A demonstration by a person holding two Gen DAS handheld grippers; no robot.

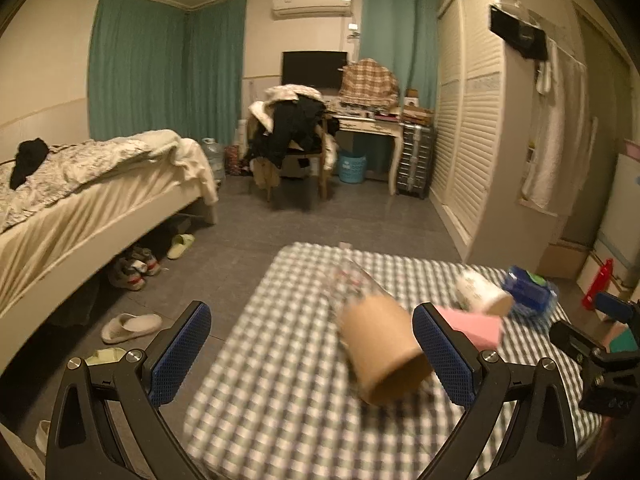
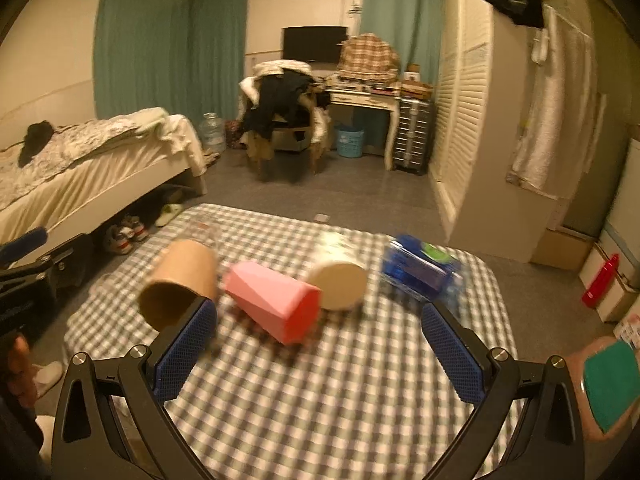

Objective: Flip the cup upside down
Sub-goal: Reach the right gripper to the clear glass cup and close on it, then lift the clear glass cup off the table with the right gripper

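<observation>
Several cups lie on their sides on a checkered table (image 1: pixel 280 380) (image 2: pixel 320 400). A brown paper cup (image 1: pixel 382 350) (image 2: pixel 180 282) lies with its mouth toward me. Beside it lie a pink faceted cup (image 2: pixel 276 300) (image 1: pixel 472 326), a white cup (image 2: pixel 340 276) (image 1: pixel 484 290) and a blue cup (image 2: pixel 420 270) (image 1: pixel 528 288). A clear glass cup (image 1: pixel 354 276) lies behind the brown one. My left gripper (image 1: pixel 312 354) is open above the table, the brown cup just inside its right finger. My right gripper (image 2: pixel 320 350) is open and empty in front of the pink cup.
A bed (image 1: pixel 100 184) stands to the left with shoes (image 1: pixel 132 270) under it and slippers (image 1: pixel 130 326) on the floor. A louvered wardrobe (image 1: pixel 468 120) stands at the right. A chair piled with clothes (image 1: pixel 292 136) and a desk (image 1: pixel 372 124) are at the back.
</observation>
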